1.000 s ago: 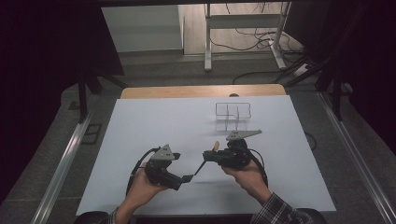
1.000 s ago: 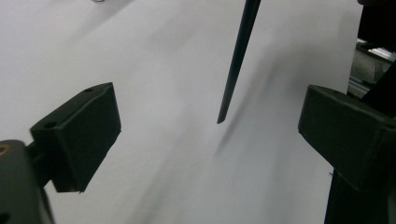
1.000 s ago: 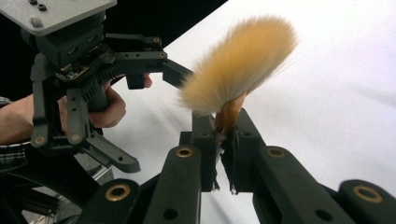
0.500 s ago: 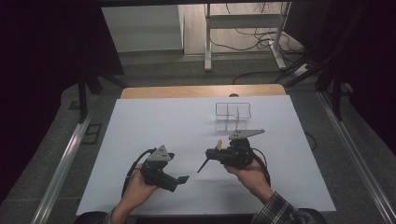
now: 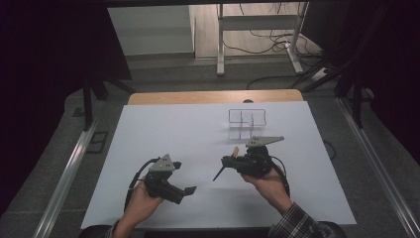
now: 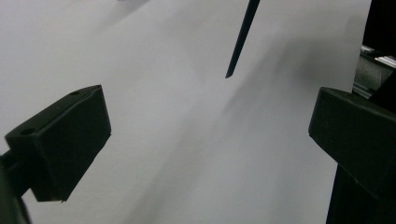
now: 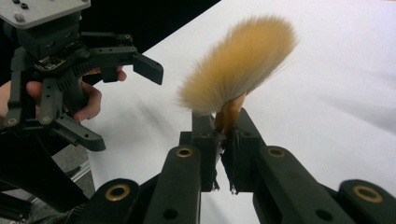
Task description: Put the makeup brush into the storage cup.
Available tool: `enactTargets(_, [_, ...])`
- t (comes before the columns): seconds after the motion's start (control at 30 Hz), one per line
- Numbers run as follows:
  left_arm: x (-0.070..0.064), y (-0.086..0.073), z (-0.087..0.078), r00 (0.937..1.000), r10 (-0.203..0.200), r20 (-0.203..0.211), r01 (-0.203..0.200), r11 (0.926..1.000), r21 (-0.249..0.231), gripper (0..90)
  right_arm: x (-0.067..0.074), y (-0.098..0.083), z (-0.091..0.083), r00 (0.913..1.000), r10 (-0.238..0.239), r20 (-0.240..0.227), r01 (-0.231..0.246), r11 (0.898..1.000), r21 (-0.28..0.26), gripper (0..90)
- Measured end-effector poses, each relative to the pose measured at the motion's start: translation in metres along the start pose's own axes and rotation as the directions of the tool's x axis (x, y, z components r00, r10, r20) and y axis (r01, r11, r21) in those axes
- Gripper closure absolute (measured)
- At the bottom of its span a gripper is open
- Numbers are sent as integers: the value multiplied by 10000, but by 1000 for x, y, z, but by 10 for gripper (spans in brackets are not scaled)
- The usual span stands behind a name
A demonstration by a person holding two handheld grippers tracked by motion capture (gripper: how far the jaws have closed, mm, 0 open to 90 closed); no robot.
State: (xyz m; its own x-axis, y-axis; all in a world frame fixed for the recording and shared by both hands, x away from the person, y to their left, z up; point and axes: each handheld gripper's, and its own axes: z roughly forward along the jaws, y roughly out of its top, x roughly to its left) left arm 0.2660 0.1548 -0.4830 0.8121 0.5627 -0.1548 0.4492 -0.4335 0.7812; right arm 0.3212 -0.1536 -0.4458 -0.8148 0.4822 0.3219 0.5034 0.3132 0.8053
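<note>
Brush (image 7: 238,63) is light, bristles soft; grip the stiff handle. Right gripper (image 7: 219,140) fingers clamp it there, left gripper (image 5: 187,191) fingers wide open, empty

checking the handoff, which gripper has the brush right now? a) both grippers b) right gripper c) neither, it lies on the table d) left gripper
b: in the right gripper view the right gripper is shut on the brush just below its tan bristles, while the left gripper has its jaws wide apart with nothing between them, having just opened.
</note>
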Motion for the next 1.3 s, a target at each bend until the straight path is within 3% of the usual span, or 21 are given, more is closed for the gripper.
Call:
enactTargets(0.2, [0,-5,-6,9993,-106,-370,113,9998,181,0,-2,1,-3,9999,-70,77,71,10000,-61,839])
enactTargets(0.43, [1,-10,-13,9988,-154,-467,162,9997,177,0,-5,2,-6,9995,-168,267,170,9998,-63,839])
enactTargets(0.77, [1,-19,-20,9954,80,-950,-25,9983,581,0,-10,4,-10,9982,-195,573,200,9998,-78,839])
enactTargets(1.1, [7,-27,-33,9919,-283,-1242,340,9985,438,0,-14,6,-15,9975,-168,685,184,9996,-227,839])
enactTargets(1.3, [13,-35,-42,9854,-454,-1643,537,9975,468,0,-16,7,-18,9967,-212,789,234,9994,-269,839])
